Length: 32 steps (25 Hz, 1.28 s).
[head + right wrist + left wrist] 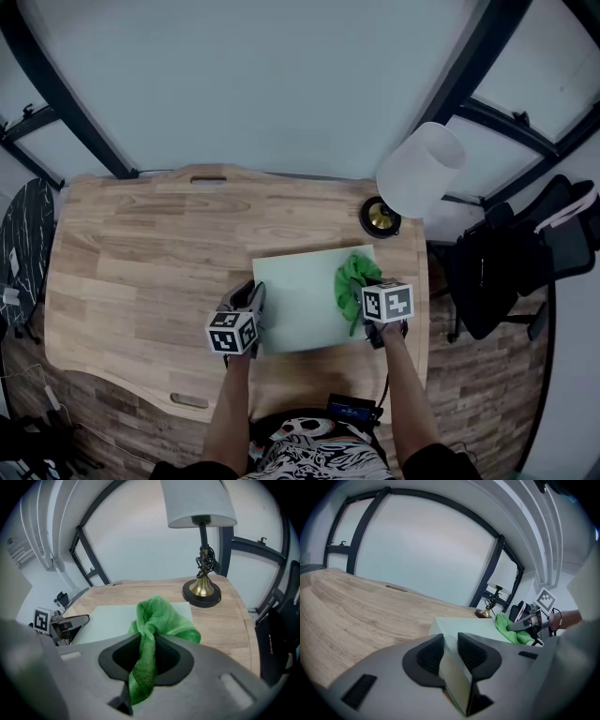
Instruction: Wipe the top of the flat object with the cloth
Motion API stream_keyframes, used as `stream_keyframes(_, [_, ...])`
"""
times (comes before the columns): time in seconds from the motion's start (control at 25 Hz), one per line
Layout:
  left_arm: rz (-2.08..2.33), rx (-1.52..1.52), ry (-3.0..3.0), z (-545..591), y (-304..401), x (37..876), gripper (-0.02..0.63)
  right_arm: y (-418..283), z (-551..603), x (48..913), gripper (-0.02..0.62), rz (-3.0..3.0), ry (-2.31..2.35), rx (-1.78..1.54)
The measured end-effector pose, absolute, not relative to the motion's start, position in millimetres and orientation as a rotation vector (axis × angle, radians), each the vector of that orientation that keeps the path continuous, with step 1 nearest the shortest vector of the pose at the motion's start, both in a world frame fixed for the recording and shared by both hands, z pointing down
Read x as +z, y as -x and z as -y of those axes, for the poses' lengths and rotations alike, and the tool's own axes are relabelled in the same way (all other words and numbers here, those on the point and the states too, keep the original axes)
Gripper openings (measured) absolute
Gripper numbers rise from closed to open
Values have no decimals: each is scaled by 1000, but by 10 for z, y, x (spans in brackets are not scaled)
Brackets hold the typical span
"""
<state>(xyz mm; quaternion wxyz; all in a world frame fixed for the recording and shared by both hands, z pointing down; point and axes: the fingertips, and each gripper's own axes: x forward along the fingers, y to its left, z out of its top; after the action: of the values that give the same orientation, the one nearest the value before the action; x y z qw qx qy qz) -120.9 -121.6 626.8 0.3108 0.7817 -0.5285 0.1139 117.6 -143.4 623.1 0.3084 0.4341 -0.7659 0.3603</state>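
Note:
A pale green flat board (pixel 295 302) lies on the wooden table (pixel 141 272). My left gripper (pixel 253 296) is shut on the board's near left edge; in the left gripper view the board (pixel 473 627) runs between the black pads (pixel 429 656). A bright green cloth (pixel 352 284) rests bunched on the board's right part. My right gripper (pixel 367 300) is shut on the cloth, and in the right gripper view a fold of the cloth (pixel 157 616) hangs down between the jaws of this gripper (pixel 144 660). The right gripper (pixel 529 623) also shows in the left gripper view, behind the cloth (pixel 506 626).
A table lamp with a white shade (pixel 420 169) and a brass base (pixel 381 217) stands just beyond the board's far right corner, close to the cloth. The lamp base (pixel 202 590) is near in the right gripper view. A dark chair (pixel 511 262) stands off the table's right edge.

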Motion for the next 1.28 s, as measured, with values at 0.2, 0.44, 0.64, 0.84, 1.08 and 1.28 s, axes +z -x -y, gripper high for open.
stream_keyframes(0.2, [1405, 288, -2058, 1211, 1215, 6257, 94, -1103, 1457, 6198, 72, 2043, -1146, 945])
stream_keyframes(0.44, [1408, 286, -2058, 1210, 1206, 6264, 94, -1003, 1463, 6201, 72, 2045, -1129, 929])
stream_keyframes(0.64, [1407, 286, -2059, 1206, 1210, 6260, 94, -833, 1444, 6200, 72, 2045, -1102, 898])
stream_keyframes(0.84, [1412, 280, -2058, 1209, 1223, 6264, 95, -674, 1440, 6204, 72, 2055, -1072, 876])
stream_keyframes(1.08, [1415, 282, -2056, 1213, 1222, 6265, 94, -550, 1431, 6201, 72, 2064, -1045, 860])
stream_keyframes(1.28, [1419, 296, -2064, 1204, 1215, 6268, 94, -449, 1395, 6201, 72, 2073, -1014, 853])
